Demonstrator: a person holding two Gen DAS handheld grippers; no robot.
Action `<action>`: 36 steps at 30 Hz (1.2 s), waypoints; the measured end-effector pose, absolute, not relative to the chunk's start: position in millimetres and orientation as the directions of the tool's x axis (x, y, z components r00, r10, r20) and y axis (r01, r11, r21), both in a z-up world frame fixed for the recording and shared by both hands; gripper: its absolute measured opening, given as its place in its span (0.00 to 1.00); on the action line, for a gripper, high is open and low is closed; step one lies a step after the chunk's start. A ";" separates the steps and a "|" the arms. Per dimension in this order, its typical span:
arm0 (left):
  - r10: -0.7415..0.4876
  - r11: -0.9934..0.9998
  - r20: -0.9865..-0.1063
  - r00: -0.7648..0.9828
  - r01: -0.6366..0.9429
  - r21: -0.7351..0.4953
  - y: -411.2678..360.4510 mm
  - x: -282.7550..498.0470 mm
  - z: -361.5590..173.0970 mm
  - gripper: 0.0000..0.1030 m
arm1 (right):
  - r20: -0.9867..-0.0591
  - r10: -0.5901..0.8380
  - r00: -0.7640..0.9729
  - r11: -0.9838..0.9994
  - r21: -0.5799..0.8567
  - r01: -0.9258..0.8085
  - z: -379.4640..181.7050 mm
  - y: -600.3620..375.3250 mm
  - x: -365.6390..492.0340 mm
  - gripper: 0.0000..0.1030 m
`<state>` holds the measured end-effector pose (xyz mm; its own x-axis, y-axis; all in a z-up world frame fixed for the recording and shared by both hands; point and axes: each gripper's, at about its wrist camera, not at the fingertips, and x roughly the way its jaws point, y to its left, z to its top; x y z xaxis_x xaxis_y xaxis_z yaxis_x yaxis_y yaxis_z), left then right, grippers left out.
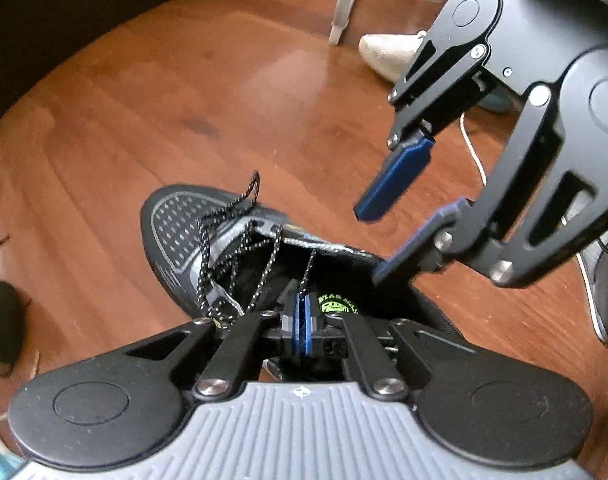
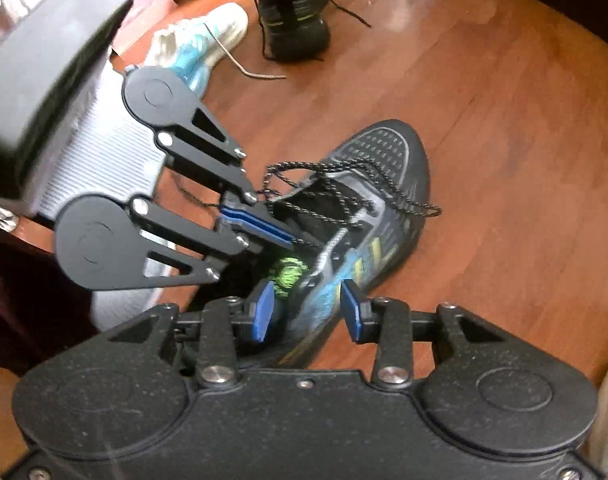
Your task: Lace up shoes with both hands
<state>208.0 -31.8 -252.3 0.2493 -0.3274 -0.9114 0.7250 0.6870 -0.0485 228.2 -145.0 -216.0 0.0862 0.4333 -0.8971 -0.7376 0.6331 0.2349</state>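
Down over the grey shoe (image 2: 383, 184), left gripper (image 1: 302, 320) jaws clenched on its lace (image 1: 308, 268), right gripper (image 2: 308, 312) jaws released.

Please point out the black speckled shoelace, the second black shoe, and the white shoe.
black speckled shoelace (image 2: 399, 196): right wrist view, loose loop.
second black shoe lying apart (image 2: 294, 16): right wrist view, heel.
white shoe (image 2: 228, 26): right wrist view, toe.

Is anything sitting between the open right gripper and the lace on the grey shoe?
Nothing visible blocks it. The right gripper hangs open over the grey shoe, its side wall between the pads. The left gripper, shut on a lace, sits just ahead over the opening, crowding that approach.
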 end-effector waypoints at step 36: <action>-0.322 0.713 -0.918 0.233 0.697 -0.073 -40.7 228.7 -262.5 0.01 | -0.847 0.532 0.024 0.668 0.402 -0.626 -229.8 -165.4 237.9 0.30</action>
<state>228.7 -40.7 -262.5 0.2328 -0.3219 -0.9177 0.6974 0.7129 -0.0732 237.9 -165.4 -229.8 0.0238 0.5317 -0.8466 -0.6258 0.6683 0.4021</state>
